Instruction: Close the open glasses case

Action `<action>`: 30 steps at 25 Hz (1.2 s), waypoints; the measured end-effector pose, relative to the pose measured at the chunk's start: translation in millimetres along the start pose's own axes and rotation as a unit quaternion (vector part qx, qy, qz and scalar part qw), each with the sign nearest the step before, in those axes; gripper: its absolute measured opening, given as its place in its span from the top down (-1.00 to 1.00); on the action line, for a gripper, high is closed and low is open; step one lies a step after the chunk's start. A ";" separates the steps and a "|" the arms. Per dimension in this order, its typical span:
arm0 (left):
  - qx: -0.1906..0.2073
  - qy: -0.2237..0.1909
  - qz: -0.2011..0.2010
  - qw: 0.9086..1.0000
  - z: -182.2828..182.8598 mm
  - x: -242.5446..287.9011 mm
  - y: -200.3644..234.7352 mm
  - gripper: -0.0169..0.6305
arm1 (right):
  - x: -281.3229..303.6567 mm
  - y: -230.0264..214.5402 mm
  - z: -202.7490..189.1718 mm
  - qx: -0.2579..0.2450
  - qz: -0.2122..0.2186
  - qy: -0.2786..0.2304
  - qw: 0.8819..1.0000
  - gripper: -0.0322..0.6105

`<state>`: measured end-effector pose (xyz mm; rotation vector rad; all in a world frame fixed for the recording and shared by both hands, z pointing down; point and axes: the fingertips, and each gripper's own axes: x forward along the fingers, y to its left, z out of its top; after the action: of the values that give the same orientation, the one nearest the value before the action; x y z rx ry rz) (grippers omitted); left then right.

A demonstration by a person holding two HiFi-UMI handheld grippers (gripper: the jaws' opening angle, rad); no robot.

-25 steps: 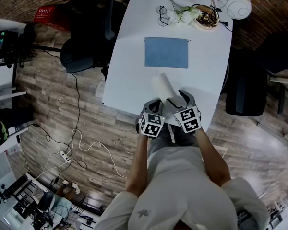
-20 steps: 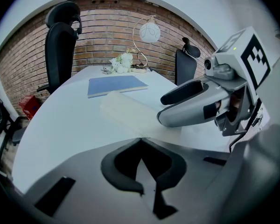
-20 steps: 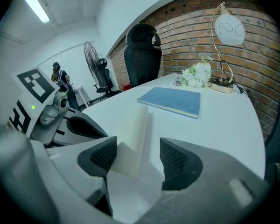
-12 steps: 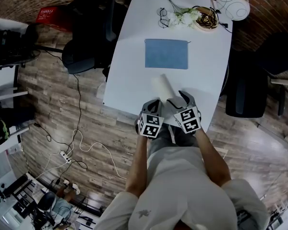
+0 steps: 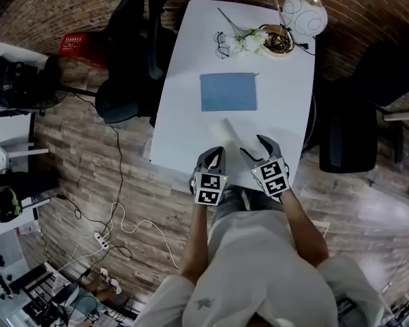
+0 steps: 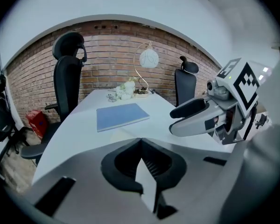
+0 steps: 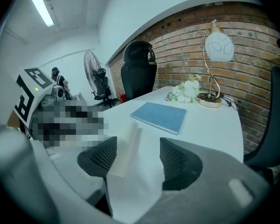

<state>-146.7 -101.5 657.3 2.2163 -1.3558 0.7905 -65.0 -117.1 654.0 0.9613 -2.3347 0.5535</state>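
the glasses case (image 5: 228,129) is a long, slim, plain white thing, hard to pick out against the white table (image 5: 184,128). it lies flat on the table's near part, at about 12 o'clock from me, its length running from 11 o'clock to 5 o'clock in the head view. i cannot tell whether its lid is up or down.

Case (image 7: 125,146) ahead of right gripper (image 7: 137,148) jaws: matt white, smooth. Table (image 5: 184,114) beneath: smooth white, slight sheen. Pads (image 7: 177,162): ribbed black plastic.
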 end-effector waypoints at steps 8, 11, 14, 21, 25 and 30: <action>0.021 -0.061 0.006 0.998 58.1 -26.0 -18.7 0.93 | -53.9 -11.3 34.8 -0.009 -0.002 -0.056 0.998 0.00; 0.030 -0.078 0.007 0.996 74.5 -37.3 -28.6 0.93 | -74.2 -10.8 43.2 -0.018 -0.001 -0.075 0.997 0.00; 0.038 -0.097 0.007 0.995 90.6 -48.0 -39.4 0.93 | -95.4 -14.5 55.8 -0.025 -0.010 -0.109 0.994 0.00; 0.052 -0.142 0.009 0.988 128.9 -74.9 -60.2 0.93 | -140.7 -25.7 82.4 -0.024 -0.024 -0.175 0.984 0.00; 0.061 -0.167 0.013 0.984 149.9 -84.6 -66.6 0.93 | -157.8 -31.4 92.4 -0.022 -0.031 -0.200 0.979 0.00; 0.070 -0.185 0.020 0.980 163.0 -93.1 -68.8 0.93 | -170.2 -30.3 107.4 -0.023 -0.033 -0.225 0.974 0.00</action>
<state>-78.2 -110.5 469.7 2.5481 -1.5585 0.5162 22.8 -110.2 470.5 1.2415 -2.6812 0.2721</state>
